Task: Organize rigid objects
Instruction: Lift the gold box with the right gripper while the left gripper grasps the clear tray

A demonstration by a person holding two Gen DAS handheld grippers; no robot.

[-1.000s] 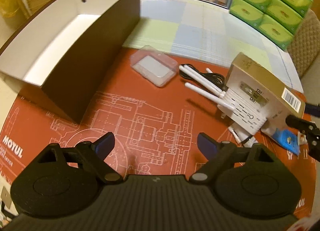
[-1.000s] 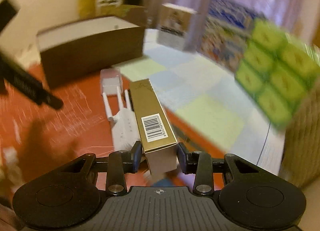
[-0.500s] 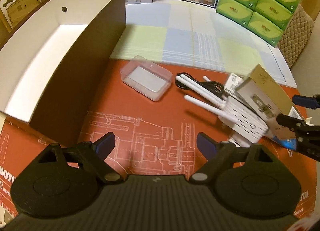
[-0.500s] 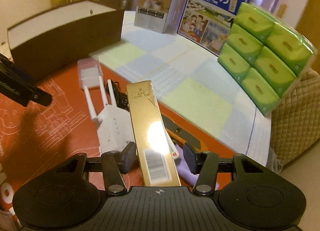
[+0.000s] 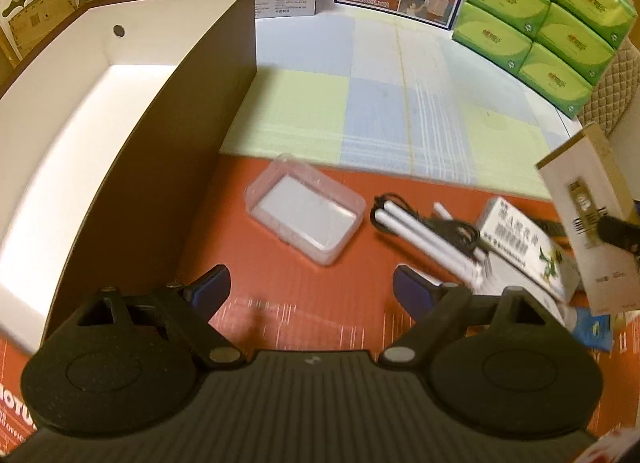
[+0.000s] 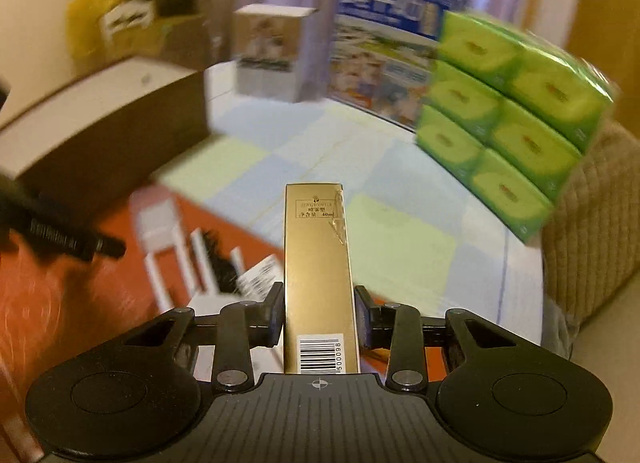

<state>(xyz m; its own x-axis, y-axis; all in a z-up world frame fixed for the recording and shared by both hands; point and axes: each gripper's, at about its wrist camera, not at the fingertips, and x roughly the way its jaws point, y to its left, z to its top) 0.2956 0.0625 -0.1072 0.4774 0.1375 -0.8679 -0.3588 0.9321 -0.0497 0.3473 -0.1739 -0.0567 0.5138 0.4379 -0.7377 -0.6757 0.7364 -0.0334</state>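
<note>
Right wrist: gold box [image 6: 318, 271] clamped between tongs [image 6: 319, 319]

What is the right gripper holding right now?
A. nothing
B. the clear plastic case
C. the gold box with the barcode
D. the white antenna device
C: the right gripper is clamped on the gold box, raised off the red mat.

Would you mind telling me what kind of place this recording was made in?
Probably a home living or dining room: a table under a pastel checked tablecloth, stacked green tissue packs, and a quilted beige chair back.
</note>
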